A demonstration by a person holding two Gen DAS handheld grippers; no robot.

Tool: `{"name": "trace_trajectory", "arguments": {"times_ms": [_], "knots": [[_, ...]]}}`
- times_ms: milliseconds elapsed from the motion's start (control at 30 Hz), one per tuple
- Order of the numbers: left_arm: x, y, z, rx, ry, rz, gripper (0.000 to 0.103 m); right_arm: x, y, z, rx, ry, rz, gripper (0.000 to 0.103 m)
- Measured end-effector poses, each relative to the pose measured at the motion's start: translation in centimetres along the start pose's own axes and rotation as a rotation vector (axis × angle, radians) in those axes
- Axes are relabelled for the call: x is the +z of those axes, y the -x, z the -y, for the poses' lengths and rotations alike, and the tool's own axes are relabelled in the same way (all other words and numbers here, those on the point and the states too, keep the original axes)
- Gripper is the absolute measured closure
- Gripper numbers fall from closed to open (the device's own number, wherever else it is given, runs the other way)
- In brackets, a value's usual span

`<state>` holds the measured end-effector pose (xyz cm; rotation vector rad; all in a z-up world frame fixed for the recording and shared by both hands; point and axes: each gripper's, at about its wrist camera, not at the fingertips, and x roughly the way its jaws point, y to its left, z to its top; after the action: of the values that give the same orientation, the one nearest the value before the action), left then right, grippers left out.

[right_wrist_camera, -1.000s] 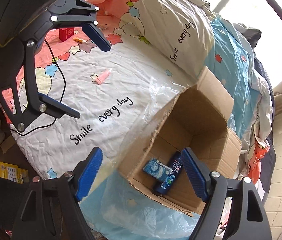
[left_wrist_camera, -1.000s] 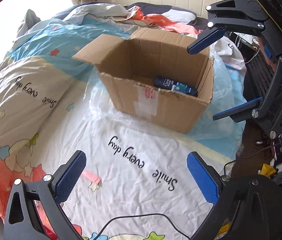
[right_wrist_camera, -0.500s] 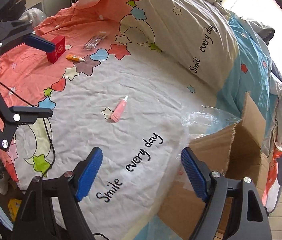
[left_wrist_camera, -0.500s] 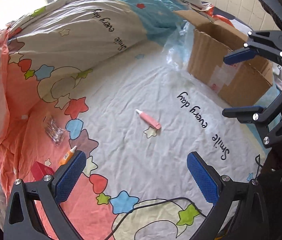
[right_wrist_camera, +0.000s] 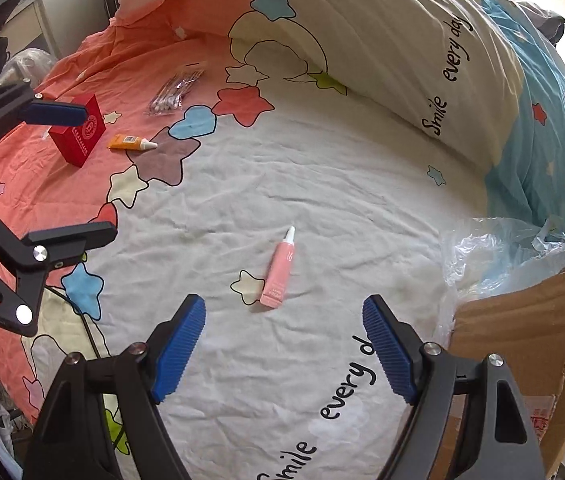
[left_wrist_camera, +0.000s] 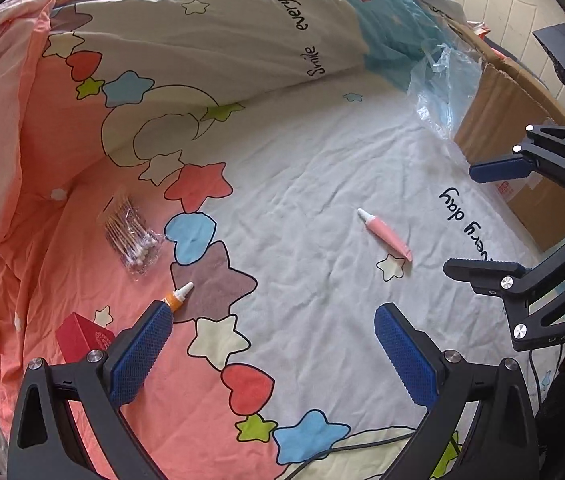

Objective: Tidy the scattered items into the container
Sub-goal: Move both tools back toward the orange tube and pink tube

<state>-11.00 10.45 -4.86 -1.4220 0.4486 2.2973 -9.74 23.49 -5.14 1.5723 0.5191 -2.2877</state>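
A pink tube [left_wrist_camera: 385,233] [right_wrist_camera: 279,273] lies on the white part of the bedsheet, just ahead of my open right gripper [right_wrist_camera: 284,328]. An orange tube [left_wrist_camera: 177,295] [right_wrist_camera: 131,143], a red box [left_wrist_camera: 82,336] [right_wrist_camera: 77,135] and a clear packet of cotton swabs [left_wrist_camera: 132,236] [right_wrist_camera: 174,91] lie on the pink part. My left gripper [left_wrist_camera: 270,344] is open and empty, its left finger beside the orange tube. The cardboard box [left_wrist_camera: 514,136] [right_wrist_camera: 530,340] stands at the right; its inside is hidden.
A crumpled clear plastic sheet [left_wrist_camera: 442,84] [right_wrist_camera: 498,252] lies against the cardboard box. A folded duvet [left_wrist_camera: 218,40] [right_wrist_camera: 422,40] rises along the far side. A black cable [left_wrist_camera: 346,450] [right_wrist_camera: 94,340] runs over the near edge of the bed.
Both grippers have swung away from the cardboard box toward the scattered items. The box has slid to the right edge of both views; the tubes, red box and swabs have come closer.
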Motion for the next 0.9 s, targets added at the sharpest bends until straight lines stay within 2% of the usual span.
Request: {"name": "trace_trajectory", "arguments": {"times_ms": [233,500,700,900], "knots": [[-0.7,-3.1,-2.4,-0.016,0.034,-0.019,0.0,1.2,-3.2,-1.0,-0.007,-0.029,-0.032,0.025],[-1.9,-4.3,-3.5,-0.022,0.053,-0.022,0.0,1.5,-4.1,-2.3,0.005,0.026,-0.03,0.025],[-1.9,-4.9,-3.6,-0.027,0.028,-0.028,0.0,1.8,-4.2,-1.3,0.01,-0.01,-0.02,0.025],[-1.2,-5.5,-3.2,-0.03,-0.054,-0.029,0.0,1.6,-5.2,-0.7,0.0,-0.035,-0.029,0.025]]}}
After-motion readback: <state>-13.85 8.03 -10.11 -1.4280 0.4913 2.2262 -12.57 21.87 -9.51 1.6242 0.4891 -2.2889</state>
